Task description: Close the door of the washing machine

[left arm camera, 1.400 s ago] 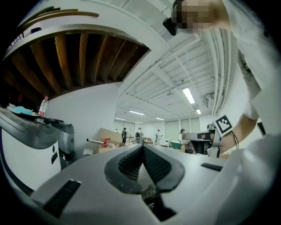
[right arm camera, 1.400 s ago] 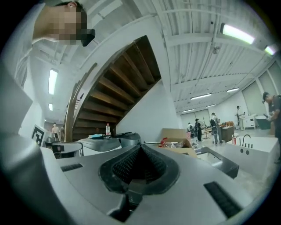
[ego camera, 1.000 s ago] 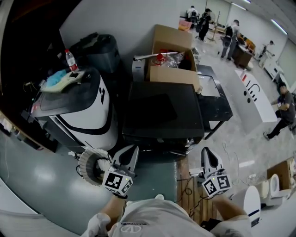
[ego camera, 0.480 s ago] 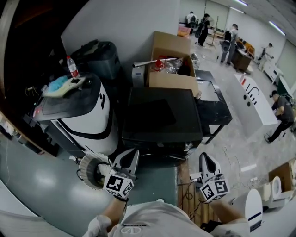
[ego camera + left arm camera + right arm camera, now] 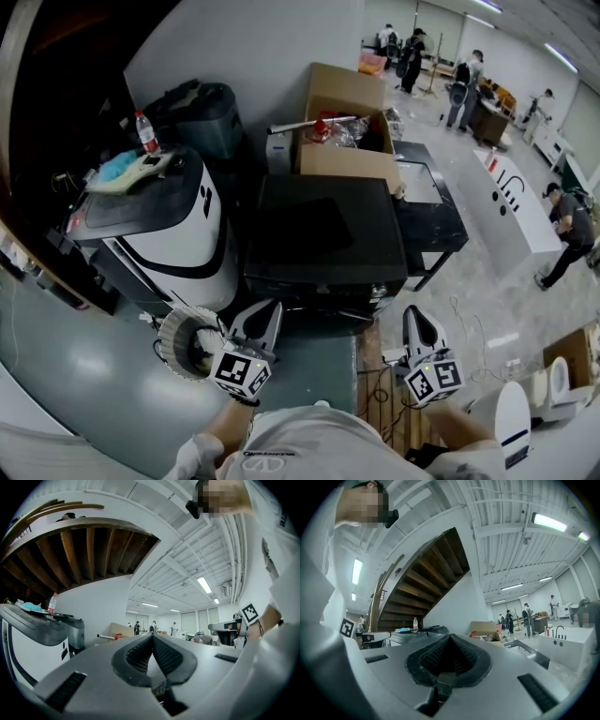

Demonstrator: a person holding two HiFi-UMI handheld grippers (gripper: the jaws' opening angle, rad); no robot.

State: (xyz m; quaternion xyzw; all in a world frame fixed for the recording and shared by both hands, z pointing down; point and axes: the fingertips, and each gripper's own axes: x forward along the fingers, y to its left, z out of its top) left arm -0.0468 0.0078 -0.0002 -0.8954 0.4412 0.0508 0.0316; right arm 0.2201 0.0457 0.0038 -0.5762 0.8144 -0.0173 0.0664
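Beside left tool [image 5: 270,311], round door [image 5: 184,339] visible from head view only

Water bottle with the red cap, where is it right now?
The water bottle stands upper left in the head view, on top of the white machine, beside the blue cloth.

A glossy grey-green floor [image 5: 84,375] gives way to paler concrete on the right. A white-and-black washing machine [image 5: 178,225] stands on it, with a black cabinet [image 5: 323,230] just beside. Behind them are a dark bin [image 5: 211,108] and an open cardboard box [image 5: 349,155], and a low black table [image 5: 445,220] stands to the right. Loose cables [image 5: 380,380] lie on the floor in front. On the washing machine's top rest a water bottle [image 5: 146,134] and a blue cloth [image 5: 118,166].
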